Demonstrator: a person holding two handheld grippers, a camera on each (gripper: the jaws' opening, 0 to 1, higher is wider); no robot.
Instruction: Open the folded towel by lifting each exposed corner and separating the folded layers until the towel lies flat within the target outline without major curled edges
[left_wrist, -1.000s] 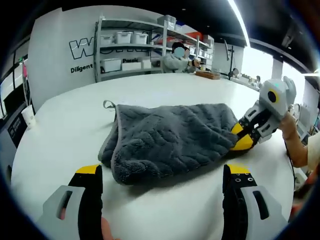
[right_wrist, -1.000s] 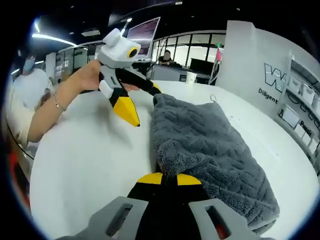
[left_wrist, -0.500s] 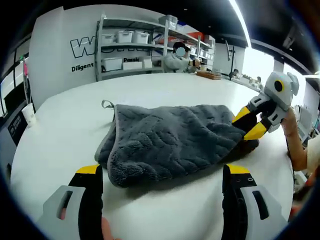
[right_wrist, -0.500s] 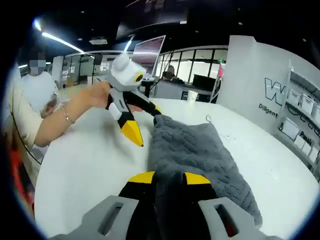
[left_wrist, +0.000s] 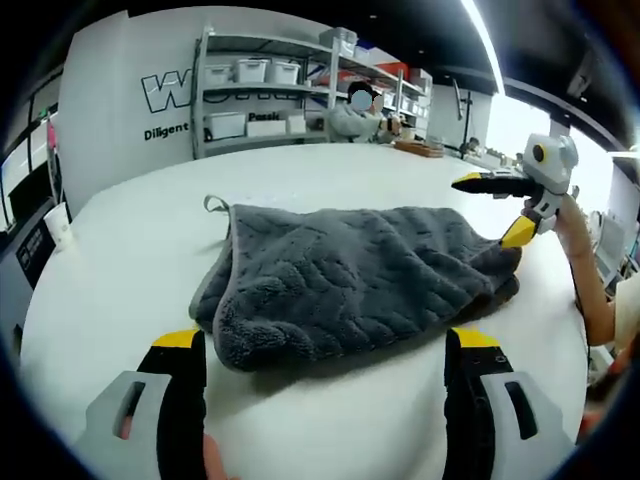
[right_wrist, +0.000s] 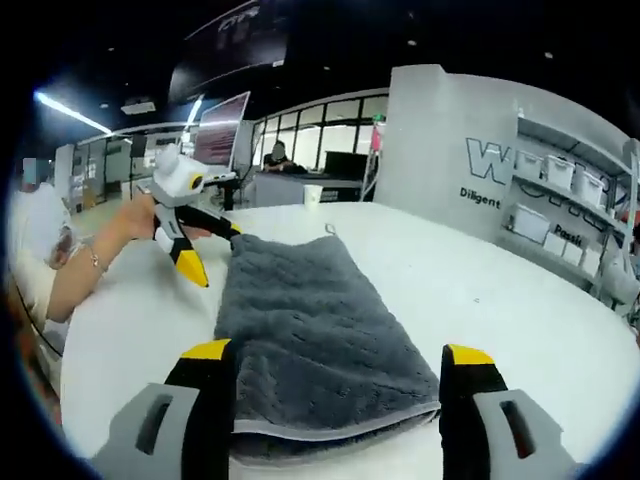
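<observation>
A grey folded towel (left_wrist: 340, 275) lies on the white table (left_wrist: 120, 250), its hang loop (left_wrist: 214, 207) at the far left corner. My left gripper (left_wrist: 328, 340) stands open just short of the towel's near edge, with nothing between its fingers. At the towel's right end my right gripper (left_wrist: 490, 208) hangs open, lifted clear of the cloth. In the right gripper view the towel (right_wrist: 300, 310) runs away from the open right gripper (right_wrist: 335, 352), whose fingers straddle its near edge. The left gripper (right_wrist: 215, 255) is open at the towel's far left corner, held by a hand.
Shelves with white bins (left_wrist: 250, 75) stand against the far wall, and a person (left_wrist: 350, 115) sits near them. A paper cup (left_wrist: 57, 232) is at the table's left edge. A person's arm (right_wrist: 80, 275) reaches in from the left. Bare table surrounds the towel.
My right gripper, shut on the towel's right end a second ago, has opened and drawn back upward. That end of the towel has dropped onto the table. The left gripper stayed open.
</observation>
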